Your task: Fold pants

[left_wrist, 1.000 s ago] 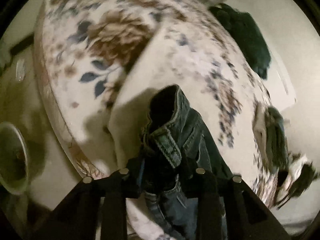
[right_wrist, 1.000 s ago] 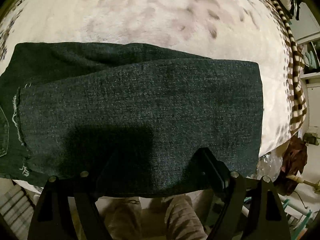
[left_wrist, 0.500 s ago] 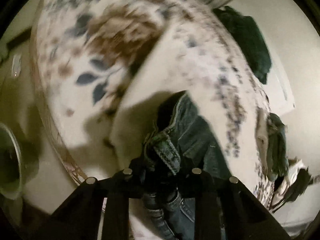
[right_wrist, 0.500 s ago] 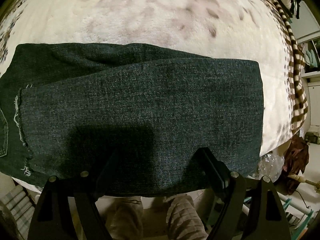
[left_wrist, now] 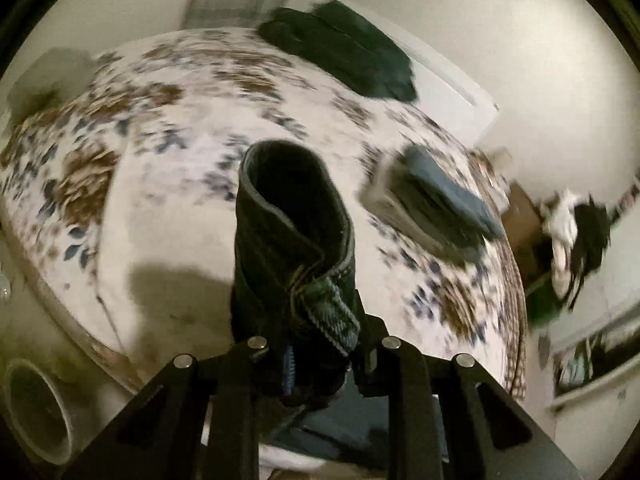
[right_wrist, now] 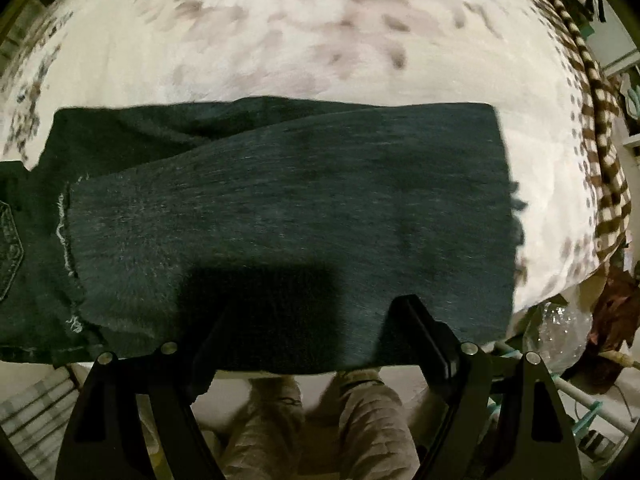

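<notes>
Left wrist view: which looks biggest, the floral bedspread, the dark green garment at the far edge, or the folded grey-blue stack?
1. Floral bedspread, by far.
2. Dark green garment.
3. Folded grey-blue stack, close to the garment in apparent size; blur and differing distance make this order unsure.

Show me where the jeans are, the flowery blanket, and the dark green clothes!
jeans point(right_wrist: 304, 208), right wrist view, middle of the folded leg.
flowery blanket point(right_wrist: 280, 40), right wrist view, bare part beyond the jeans.
dark green clothes point(left_wrist: 344, 52), left wrist view, middle of the heap at the bed's far edge.
</notes>
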Action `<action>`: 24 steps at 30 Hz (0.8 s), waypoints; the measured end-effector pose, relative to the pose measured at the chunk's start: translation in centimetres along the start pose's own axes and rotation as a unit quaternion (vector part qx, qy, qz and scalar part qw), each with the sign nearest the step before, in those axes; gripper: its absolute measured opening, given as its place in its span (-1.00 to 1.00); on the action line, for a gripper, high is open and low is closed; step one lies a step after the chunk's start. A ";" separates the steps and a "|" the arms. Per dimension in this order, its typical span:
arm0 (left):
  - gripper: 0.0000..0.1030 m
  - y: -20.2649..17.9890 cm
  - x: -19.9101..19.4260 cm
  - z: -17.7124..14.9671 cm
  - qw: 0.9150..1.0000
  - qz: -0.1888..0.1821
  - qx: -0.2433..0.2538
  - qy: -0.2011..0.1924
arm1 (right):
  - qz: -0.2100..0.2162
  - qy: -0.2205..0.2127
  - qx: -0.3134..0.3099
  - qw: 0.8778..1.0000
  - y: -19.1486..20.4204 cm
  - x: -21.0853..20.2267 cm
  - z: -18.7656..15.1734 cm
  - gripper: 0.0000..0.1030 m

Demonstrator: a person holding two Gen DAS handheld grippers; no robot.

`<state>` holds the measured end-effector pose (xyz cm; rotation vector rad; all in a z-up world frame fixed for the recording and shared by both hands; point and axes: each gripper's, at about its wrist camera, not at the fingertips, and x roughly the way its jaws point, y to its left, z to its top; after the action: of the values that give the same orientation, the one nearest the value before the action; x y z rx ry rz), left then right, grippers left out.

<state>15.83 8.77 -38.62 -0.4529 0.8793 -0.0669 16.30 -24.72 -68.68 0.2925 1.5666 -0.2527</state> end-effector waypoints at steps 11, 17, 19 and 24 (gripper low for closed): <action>-0.66 -14.0 6.0 -8.1 0.983 0.006 0.157 0.092 | 0.078 -0.013 0.059 0.995 -10.3 -1.5 0.7 0.64; -0.66 -19.6 10.7 -14.6 0.960 0.011 0.234 0.155 | 0.182 -0.006 0.111 0.977 -17.6 -1.2 1.9 0.64; -0.66 -21.3 12.0 -17.0 0.950 0.010 0.257 0.177 | 0.201 -0.004 0.118 0.972 -19.3 -1.1 2.1 0.64; -0.46 -23.6 15.3 -21.5 0.920 0.066 0.300 0.244 | 0.241 0.000 0.124 0.963 -23.2 -1.1 2.6 0.64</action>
<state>12.35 -23.90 -51.88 0.2166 1.3155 -0.3271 10.86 -47.45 -68.15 0.8550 1.4143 -0.0648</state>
